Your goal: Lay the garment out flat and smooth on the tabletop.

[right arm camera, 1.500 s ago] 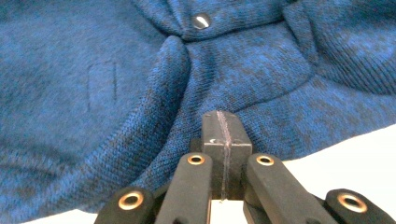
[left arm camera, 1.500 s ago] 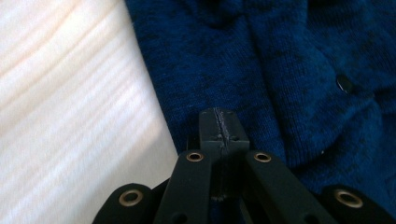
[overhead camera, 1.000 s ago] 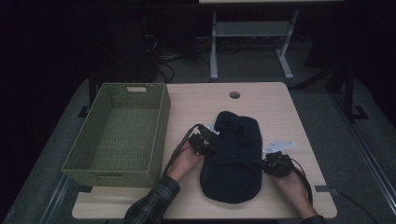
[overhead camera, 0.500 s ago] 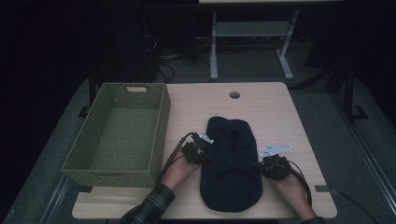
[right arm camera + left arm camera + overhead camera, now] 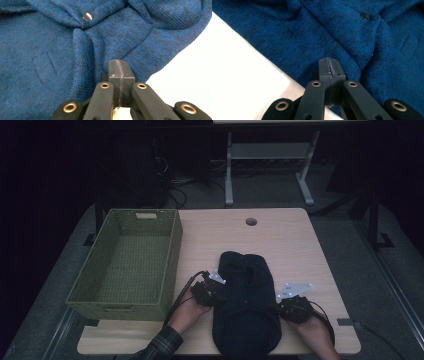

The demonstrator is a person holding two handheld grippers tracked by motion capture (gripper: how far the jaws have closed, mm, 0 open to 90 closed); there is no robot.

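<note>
So the dark blue knit sweater (image 5: 245, 310) is lying folded on the worktop (image 5: 290, 245), just right of the green woven basket (image 5: 127, 262). Left gripper (image 5: 216, 296) and right gripper (image 5: 282, 307) sit at its two side edges, both with jaws pressed together, each seemingly pinching the knit edge.

Both forearms reach in from the near edge, the left gripper (image 5: 216, 295) and right gripper (image 5: 286, 306) level, jaws pressed together.
</note>
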